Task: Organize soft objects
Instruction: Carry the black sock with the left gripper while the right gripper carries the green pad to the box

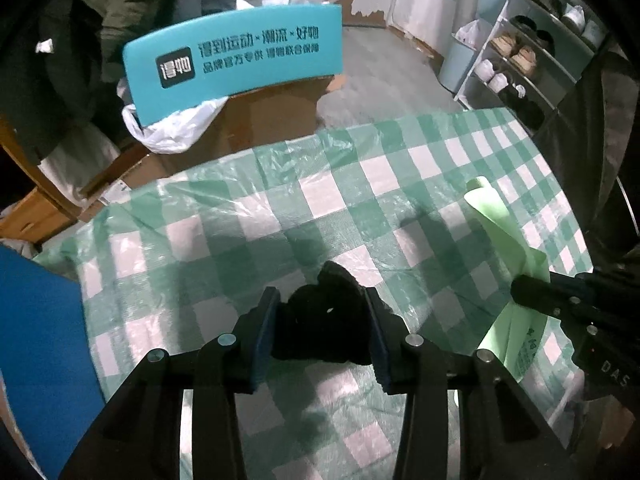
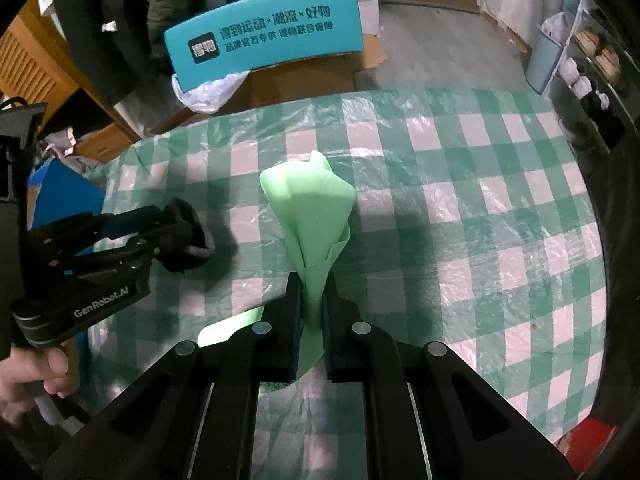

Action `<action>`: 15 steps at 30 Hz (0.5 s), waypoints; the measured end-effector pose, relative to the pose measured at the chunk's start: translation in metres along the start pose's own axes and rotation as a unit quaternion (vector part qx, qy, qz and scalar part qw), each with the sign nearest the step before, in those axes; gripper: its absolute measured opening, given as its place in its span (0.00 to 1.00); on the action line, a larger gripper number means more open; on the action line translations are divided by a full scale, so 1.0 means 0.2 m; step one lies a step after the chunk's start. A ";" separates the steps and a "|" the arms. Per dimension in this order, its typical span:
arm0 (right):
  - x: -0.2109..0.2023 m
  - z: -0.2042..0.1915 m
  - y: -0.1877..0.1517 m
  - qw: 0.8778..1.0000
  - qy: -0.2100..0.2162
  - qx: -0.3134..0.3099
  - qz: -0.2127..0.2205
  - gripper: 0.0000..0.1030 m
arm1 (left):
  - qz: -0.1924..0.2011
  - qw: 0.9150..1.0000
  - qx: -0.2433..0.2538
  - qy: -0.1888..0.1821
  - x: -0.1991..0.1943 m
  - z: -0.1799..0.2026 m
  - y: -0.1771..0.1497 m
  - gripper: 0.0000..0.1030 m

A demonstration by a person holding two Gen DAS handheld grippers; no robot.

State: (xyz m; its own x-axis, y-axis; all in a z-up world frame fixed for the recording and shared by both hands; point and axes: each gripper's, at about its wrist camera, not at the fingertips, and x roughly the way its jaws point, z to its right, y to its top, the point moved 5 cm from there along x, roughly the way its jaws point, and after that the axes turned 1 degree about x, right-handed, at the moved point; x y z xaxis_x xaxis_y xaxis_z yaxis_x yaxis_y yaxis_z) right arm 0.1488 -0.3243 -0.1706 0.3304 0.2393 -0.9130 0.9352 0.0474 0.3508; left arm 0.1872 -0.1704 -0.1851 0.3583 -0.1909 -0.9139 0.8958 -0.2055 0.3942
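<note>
Gripping left: left gripper [image 1: 325,322] clamps a black fuzzy cloth bundle [image 1: 324,320].
Right: right gripper [image 2: 312,312] pinches a pale green folded cloth [image 2: 310,208] above the green-checked tablecloth [image 2: 460,200].

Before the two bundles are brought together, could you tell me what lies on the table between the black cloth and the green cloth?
Nothing: in the right wrist view only bare checked tablecloth separates the black cloth from the green cloth.
</note>
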 end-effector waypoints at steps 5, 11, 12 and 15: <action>-0.07 -0.05 -0.02 1.000 0.002 -0.012 0.009 0.07 | 0.011 1.000 -0.001 0.004 -0.12 -0.01 -0.03 0.41; -0.18 -0.14 -0.03 0.999 0.006 -0.033 0.022 0.07 | 0.024 1.000 -0.003 0.009 -0.26 -0.03 -0.08 0.41; -0.19 -0.15 -0.03 0.999 0.006 -0.037 0.023 0.07 | 0.027 1.000 -0.002 0.011 -0.30 -0.03 -0.09 0.41; -0.25 -0.22 -0.03 0.998 0.011 -0.050 0.031 0.07 | 0.033 0.999 -0.001 0.015 -0.36 -0.04 -0.12 0.41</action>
State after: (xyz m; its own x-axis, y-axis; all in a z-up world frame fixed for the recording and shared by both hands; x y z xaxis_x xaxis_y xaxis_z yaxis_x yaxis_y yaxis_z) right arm 0.1209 -0.2943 -0.1190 0.3842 0.2656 -0.8842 0.8950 0.1281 0.4274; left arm 0.1421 -0.1432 -0.1292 0.4248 -0.1760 -0.8880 0.8700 -0.1919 0.4542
